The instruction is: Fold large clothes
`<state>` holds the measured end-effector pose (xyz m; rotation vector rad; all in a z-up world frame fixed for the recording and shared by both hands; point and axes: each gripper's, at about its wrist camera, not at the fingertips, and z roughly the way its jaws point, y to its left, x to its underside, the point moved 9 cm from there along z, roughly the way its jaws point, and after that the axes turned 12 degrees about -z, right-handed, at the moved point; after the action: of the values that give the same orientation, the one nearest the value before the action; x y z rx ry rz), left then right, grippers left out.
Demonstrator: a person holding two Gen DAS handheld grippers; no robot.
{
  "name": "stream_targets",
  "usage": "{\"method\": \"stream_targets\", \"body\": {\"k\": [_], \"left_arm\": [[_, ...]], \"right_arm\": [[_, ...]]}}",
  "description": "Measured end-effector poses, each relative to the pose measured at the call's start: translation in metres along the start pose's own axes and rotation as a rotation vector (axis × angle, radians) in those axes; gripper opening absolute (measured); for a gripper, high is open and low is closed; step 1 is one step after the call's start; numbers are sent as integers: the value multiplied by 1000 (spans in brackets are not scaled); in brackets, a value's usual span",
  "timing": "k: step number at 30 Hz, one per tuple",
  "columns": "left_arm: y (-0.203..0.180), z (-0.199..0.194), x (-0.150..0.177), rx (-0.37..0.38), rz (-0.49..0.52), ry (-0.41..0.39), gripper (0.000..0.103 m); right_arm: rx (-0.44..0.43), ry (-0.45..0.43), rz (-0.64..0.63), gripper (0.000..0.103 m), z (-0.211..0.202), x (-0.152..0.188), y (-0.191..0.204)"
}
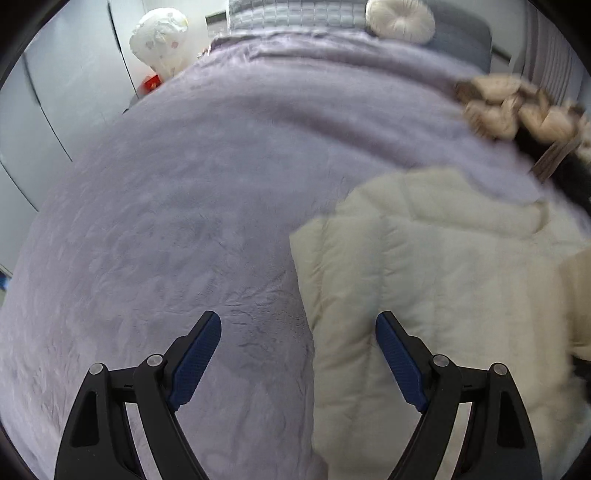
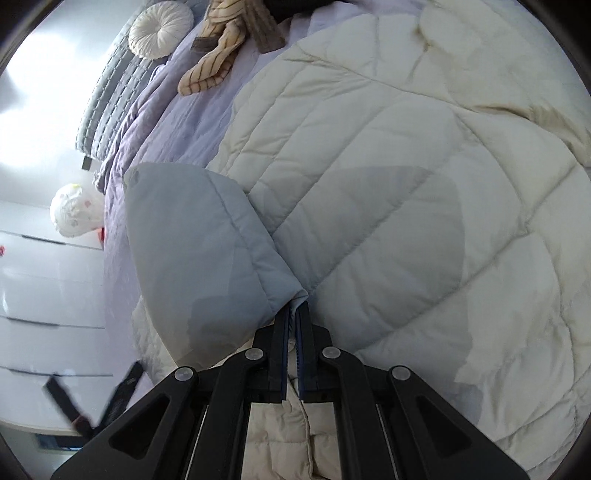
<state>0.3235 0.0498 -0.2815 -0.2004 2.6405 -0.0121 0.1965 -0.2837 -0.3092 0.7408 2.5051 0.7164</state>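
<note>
Plush lilac bedspread (image 1: 184, 221) carries a puffy quilted cream jacket (image 2: 369, 184); right tongs (image 2: 294, 314) pinch its hem, left tongs (image 1: 298, 325) gape empty.

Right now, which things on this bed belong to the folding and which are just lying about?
In the job:
cream puffer jacket
right tongs, pinching its edge
left tongs, open

Lying about:
striped garment
round cushion
lilac bedspread

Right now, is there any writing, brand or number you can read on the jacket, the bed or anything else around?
None can be read.
Cream puffer jacket: no label or logo shows.
White patterned bag: coloured marks only, too blurred to read as text.
Red object beside it: too small and blurred to tell.
</note>
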Motion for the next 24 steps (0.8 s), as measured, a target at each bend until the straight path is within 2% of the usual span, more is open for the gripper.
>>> {"method": "stream_targets", "body": {"k": [3, 8, 11, 13, 16, 17, 19, 21, 24], "left_arm": [[0, 13, 8, 5, -10, 34, 87], [2, 15, 9, -5, 23, 28, 87], [2, 17, 7, -5, 28, 32, 87], [3, 14, 9, -8, 35, 29, 87], [1, 13, 10, -16, 59, 18, 87], [-1, 13, 9, -18, 64, 17, 87], [-1, 15, 9, -22, 68, 19, 87], [-1, 15, 9, -24, 62, 23, 87], [-2, 17, 10, -23, 67, 23, 87]], "right_arm": [[16, 13, 28, 8, -7, 2, -9], [98, -8, -14, 34, -37, 1, -25], [182, -39, -57, 35, -61, -4, -32], [239, -106, -122, 35, -80, -15, -28], [237, -166, -258, 34, -92, -25, -8], [232, -157, -322, 34, -84, -29, 4], [209, -126, -368, 34, -65, -34, 13], [235, -78, -360, 34, -46, -32, 5], [213, 1, -285, 34, -24, -18, -16]]}}
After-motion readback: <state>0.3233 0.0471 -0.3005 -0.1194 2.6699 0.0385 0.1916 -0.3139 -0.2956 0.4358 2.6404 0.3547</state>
